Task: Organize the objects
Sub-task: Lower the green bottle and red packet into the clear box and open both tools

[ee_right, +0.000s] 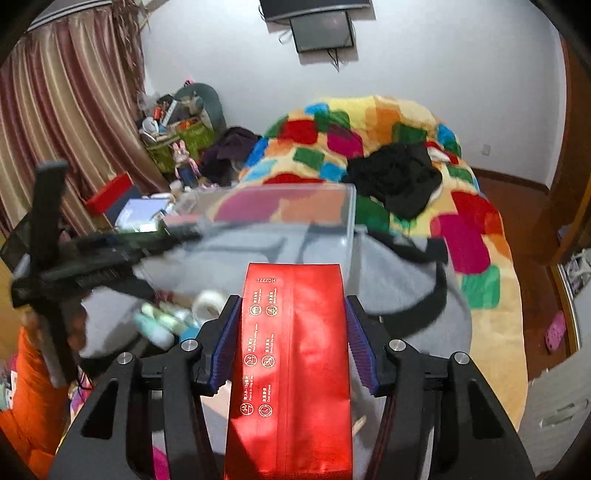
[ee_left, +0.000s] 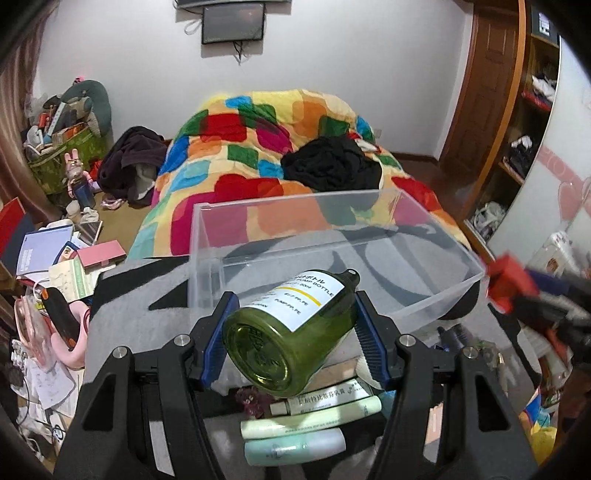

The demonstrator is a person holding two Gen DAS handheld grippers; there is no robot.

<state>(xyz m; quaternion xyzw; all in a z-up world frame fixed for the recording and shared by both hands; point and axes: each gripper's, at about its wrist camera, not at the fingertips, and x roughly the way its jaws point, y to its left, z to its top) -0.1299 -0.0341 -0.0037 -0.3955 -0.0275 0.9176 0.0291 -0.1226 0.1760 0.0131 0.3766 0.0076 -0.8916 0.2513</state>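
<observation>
- A patchwork quilt in bright colours covers the bed.
- Black clothing lies on it.
- A wall screen hangs above.
- Striped curtains hang left.
- A pink rabbit figure stands among floor clutter.

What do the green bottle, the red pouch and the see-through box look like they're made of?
The green bottle looks like translucent glossy plastic: light passes through its base, and it carries a white paper-like label. The red pouch seems to be metallic foil film, shiny with creased reflections and gold printing. The clear box appears to be rigid transparent plastic; the quilt shows through its walls.
</observation>
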